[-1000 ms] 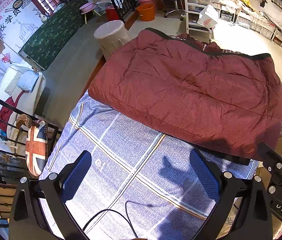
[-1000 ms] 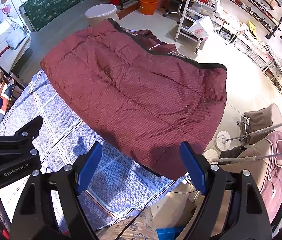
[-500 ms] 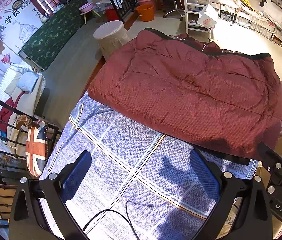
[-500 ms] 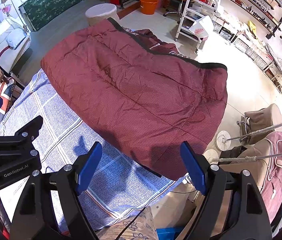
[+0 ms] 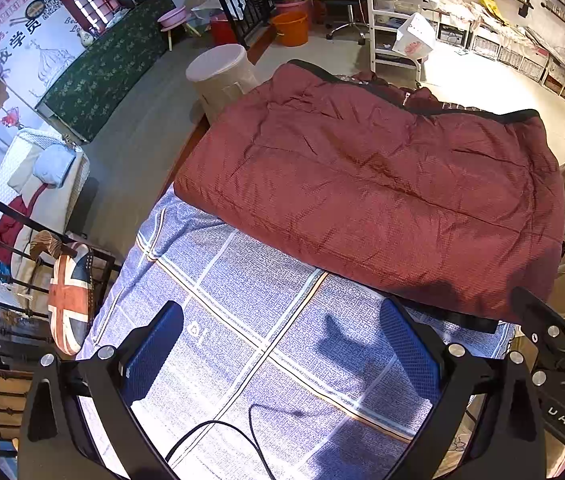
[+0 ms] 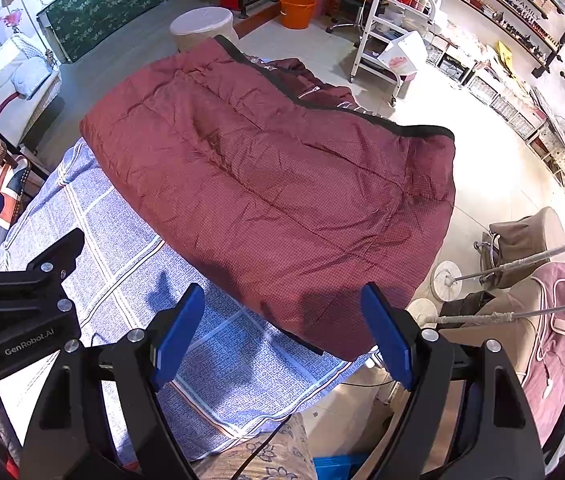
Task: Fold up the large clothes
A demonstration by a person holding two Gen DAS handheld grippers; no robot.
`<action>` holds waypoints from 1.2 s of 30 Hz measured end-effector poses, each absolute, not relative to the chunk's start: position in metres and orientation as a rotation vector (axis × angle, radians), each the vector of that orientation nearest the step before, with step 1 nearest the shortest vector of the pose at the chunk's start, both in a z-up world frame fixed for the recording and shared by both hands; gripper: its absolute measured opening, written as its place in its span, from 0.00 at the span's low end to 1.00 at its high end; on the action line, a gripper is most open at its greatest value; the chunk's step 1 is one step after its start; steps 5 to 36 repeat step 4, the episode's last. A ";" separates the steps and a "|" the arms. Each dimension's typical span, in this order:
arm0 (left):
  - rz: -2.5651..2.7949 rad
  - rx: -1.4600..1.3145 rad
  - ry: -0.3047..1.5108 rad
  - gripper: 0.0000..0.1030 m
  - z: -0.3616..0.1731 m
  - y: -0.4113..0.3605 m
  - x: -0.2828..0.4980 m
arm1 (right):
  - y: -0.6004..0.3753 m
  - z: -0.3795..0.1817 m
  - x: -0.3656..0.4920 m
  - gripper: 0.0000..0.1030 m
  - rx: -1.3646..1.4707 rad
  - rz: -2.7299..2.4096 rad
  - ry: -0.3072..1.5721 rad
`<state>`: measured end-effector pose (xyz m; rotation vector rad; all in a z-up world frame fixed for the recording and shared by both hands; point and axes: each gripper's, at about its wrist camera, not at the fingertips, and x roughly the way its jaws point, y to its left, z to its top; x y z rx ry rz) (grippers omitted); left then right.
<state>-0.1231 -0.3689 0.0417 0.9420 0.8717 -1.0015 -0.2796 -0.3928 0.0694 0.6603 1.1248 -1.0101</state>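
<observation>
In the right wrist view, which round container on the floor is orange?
The orange bucket by the black railing; the lidded bin nearer the maroon coat is white.

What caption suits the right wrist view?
Open right tongs hover above a folded maroon coat lying on a blue checked sheet.

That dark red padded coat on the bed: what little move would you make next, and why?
Probably lower the right claw onto the dark red padded coat's near edge and pinch it. Both claws, the left claw included, hang open and empty over the blue checked sheet, and the coat lies spread, only partly folded.
</observation>
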 end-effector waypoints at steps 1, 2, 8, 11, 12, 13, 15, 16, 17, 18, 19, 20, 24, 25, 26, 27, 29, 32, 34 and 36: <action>-1.001 0.942 0.872 0.94 0.041 -0.368 -0.123 | -0.393 0.069 -0.280 0.77 0.661 -1.010 1.125; -1.001 0.942 0.873 0.94 0.041 -0.368 -0.123 | -0.393 0.070 -0.279 0.77 0.660 -1.009 1.126; -0.999 0.942 0.875 0.94 0.041 -0.368 -0.122 | -0.393 0.069 -0.279 0.77 0.659 -1.008 1.126; -0.999 0.942 0.875 0.94 0.041 -0.368 -0.122 | -0.393 0.069 -0.279 0.77 0.659 -1.008 1.126; -0.999 0.942 0.875 0.94 0.041 -0.368 -0.122 | -0.393 0.069 -0.279 0.77 0.659 -1.008 1.126; -0.999 0.942 0.875 0.94 0.041 -0.368 -0.122 | -0.393 0.069 -0.279 0.77 0.659 -1.008 1.126; -0.999 0.942 0.875 0.94 0.041 -0.368 -0.122 | -0.393 0.069 -0.279 0.77 0.659 -1.008 1.126; -0.999 0.942 0.875 0.94 0.041 -0.368 -0.122 | -0.393 0.069 -0.279 0.77 0.659 -1.008 1.126; -0.999 0.942 0.875 0.94 0.041 -0.368 -0.122 | -0.393 0.069 -0.279 0.77 0.659 -1.008 1.126; -0.999 0.942 0.875 0.94 0.041 -0.368 -0.122 | -0.393 0.069 -0.279 0.77 0.659 -1.008 1.126; -0.999 0.942 0.875 0.94 0.041 -0.368 -0.122 | -0.393 0.069 -0.279 0.77 0.659 -1.008 1.126; -0.999 0.942 0.875 0.94 0.041 -0.368 -0.122 | -0.393 0.069 -0.279 0.77 0.659 -1.008 1.126; -0.999 0.942 0.875 0.94 0.041 -0.368 -0.122 | -0.393 0.069 -0.279 0.77 0.659 -1.008 1.126; -0.999 0.942 0.875 0.94 0.041 -0.368 -0.122 | -0.393 0.069 -0.279 0.77 0.659 -1.008 1.126; -0.999 0.942 0.875 0.94 0.041 -0.368 -0.122 | -0.393 0.069 -0.279 0.77 0.659 -1.008 1.126; -0.999 0.942 0.875 0.94 0.041 -0.368 -0.122 | -0.393 0.069 -0.279 0.77 0.659 -1.008 1.126; -0.999 0.942 0.875 0.94 0.041 -0.368 -0.122 | -0.393 0.069 -0.279 0.77 0.659 -1.008 1.126; -0.999 0.942 0.875 0.94 0.041 -0.368 -0.122 | -0.393 0.069 -0.279 0.77 0.659 -1.008 1.126; -0.999 0.942 0.875 0.94 0.041 -0.368 -0.122 | -0.393 0.069 -0.279 0.77 0.659 -1.008 1.126; -0.999 0.942 0.875 0.94 0.041 -0.368 -0.122 | -0.393 0.069 -0.279 0.77 0.659 -1.008 1.126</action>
